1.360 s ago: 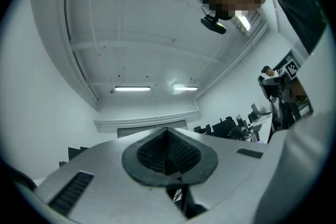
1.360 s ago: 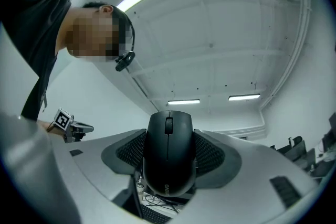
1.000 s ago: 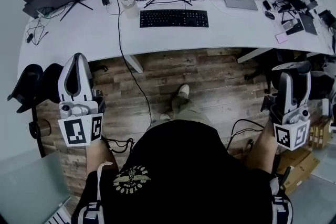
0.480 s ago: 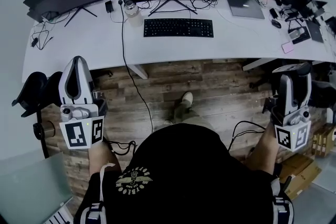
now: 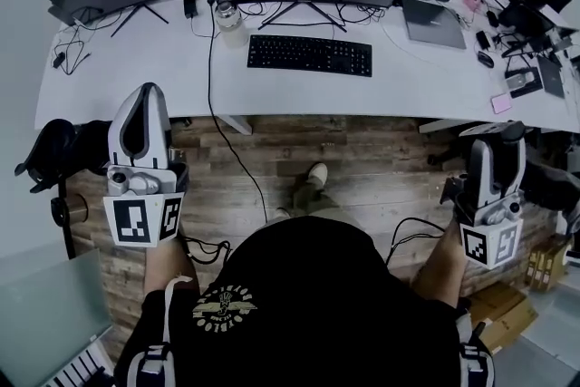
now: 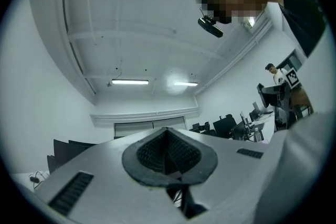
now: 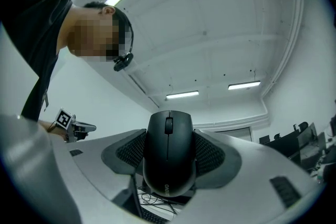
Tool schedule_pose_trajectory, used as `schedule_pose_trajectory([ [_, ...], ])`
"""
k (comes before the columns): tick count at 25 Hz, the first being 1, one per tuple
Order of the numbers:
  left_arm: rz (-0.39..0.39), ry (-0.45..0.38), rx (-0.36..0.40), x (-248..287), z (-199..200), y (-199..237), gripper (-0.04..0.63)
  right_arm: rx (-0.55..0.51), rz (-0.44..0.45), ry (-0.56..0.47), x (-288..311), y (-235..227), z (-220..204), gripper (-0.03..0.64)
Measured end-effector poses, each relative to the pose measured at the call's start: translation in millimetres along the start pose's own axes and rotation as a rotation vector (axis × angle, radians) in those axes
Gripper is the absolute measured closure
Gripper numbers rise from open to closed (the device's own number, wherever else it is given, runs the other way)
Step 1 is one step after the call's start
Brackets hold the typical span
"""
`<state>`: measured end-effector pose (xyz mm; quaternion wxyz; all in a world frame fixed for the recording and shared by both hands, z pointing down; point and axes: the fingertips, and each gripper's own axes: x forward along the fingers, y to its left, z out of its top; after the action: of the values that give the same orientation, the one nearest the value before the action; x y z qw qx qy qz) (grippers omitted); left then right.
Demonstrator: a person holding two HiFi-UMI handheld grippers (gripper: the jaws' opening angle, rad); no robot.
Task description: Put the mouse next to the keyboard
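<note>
Carrying stage. The right gripper (image 5: 497,142) has its fingers (image 7: 212,155) clamped on the two flanks of the black mouse (image 7: 169,152), which is held with its scroll wheel up. It lies well short of the keyboard (image 5: 310,55) and off to the keyboard's right, over wooden floor (image 5: 362,159) rather than the desk (image 5: 172,68). The left gripper (image 5: 145,102) has its fingers (image 6: 152,152) pressed together with nothing between them.

Hazards, as judged:
- The smooth, rounded shell may slide or twist in a side grip, and here it would drop to the floor.
- Releasing from too high would knock it.
- Landing on the keys, or near the laptop (image 5: 433,15) beyond the keyboard's right end, would miss the goal.
</note>
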<state>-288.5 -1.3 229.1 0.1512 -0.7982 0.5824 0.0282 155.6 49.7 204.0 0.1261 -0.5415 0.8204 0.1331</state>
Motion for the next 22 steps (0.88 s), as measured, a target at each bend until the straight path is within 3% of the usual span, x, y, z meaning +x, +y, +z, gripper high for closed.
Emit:
schedule_pose_trajectory([
  [9,-0.002,-0.015,0.03,62.1,6.7,-15.5,0.594,0.022,0.006,-0.057,31.5,-49.0,-8.0,0.334],
  [17,0.045,-0.054,0.048,105.2,24.7,-34.7,0.594,0.029,0.044,-0.101,59.3,-107.0,-6.6,0.334],
  [22,0.066,-0.018,0.058,112.0,17.6,-40.1,0.594,0.051,0.065,-0.096,73.0,-122.1,-17.9,0.334],
])
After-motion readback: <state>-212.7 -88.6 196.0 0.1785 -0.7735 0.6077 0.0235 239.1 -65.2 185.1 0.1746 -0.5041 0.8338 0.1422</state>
